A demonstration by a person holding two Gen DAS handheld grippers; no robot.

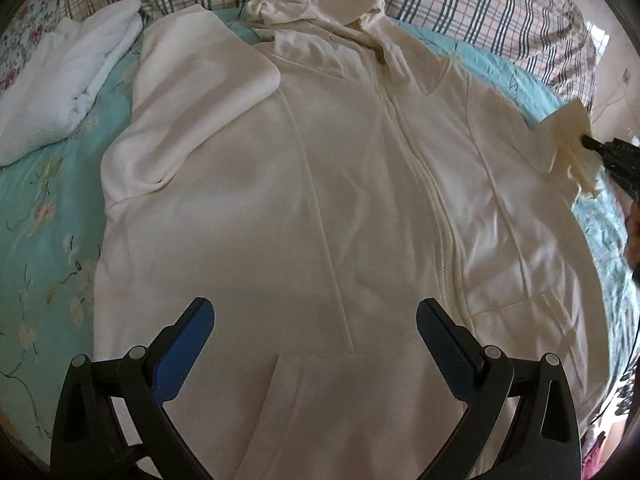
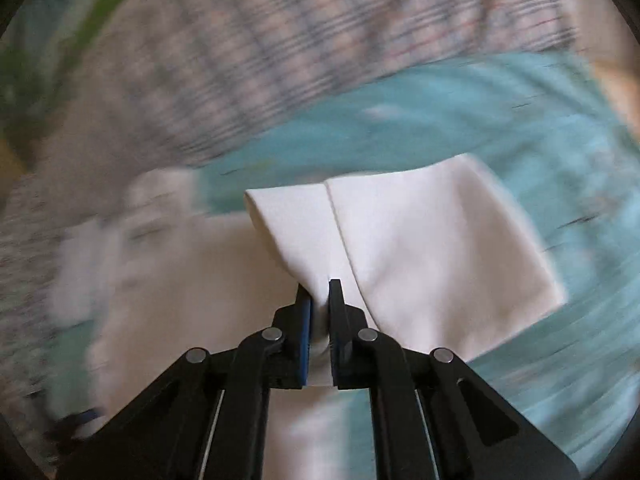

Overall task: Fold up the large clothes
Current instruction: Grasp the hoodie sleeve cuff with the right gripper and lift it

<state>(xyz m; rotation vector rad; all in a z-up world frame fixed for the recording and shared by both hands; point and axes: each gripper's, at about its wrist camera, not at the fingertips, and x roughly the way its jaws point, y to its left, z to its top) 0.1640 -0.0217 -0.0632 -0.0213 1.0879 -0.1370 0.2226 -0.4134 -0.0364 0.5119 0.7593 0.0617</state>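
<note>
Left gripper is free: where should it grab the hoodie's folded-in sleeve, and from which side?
Probably the sleeve at its lower outer corner near the shoulder fold, coming in from the floral sheet side. There the edge puckers up off the hoodie. The left gripper is open; the right gripper already pinches the other cuff.

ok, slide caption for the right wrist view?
Right gripper shut on the cream hoodie's sleeve cuff above the teal bedspread.

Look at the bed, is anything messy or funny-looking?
Nothing is spilled or torn. The cream hoodie lies flat, but its hood is scrunched up, and one sleeve cuff sticks up, pinched in the right gripper.
</note>
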